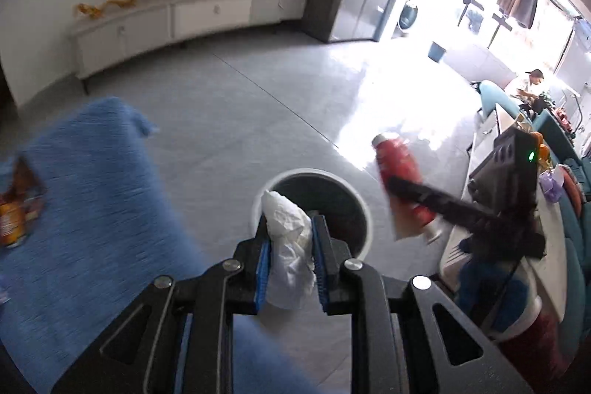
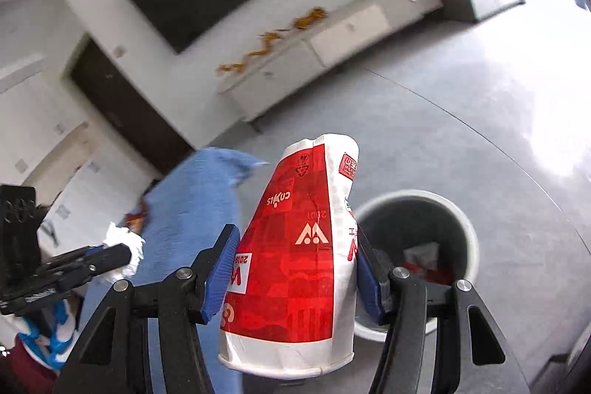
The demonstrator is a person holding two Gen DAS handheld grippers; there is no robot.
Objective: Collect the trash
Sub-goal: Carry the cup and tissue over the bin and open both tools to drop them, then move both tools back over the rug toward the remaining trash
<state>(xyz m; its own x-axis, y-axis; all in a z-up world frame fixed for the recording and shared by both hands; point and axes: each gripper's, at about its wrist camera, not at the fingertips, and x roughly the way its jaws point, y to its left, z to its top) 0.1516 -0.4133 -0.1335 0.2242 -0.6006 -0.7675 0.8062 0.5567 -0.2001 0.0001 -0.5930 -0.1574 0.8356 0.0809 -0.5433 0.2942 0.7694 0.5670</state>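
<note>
Tissue, white and crumpled, sits clamped between the blue pads of the left gripper, whose jaws are nearly closed on it. From the left wrist view the wad pokes up past the fingertips and hangs over the near rim of the bin, a round white-walled bin with a dark inside, standing on the grey floor.

Right gripper has its jaws about half apart, closed on a red and white paper cup. The blue pads press on both sides of the cup, which is squashed narrow toward its far end, its rolled rim nearest the camera. In the right wrist view the bin lies just right of the cup and beyond it, with some red and white scraps at its bottom. The left wrist view shows the same cup held in the air to the right of the bin.

Blue cloth covers a surface left of the bin; a snack packet lies on it at the far left edge. The left gripper with its tissue shows above this cloth in the right wrist view.
</note>
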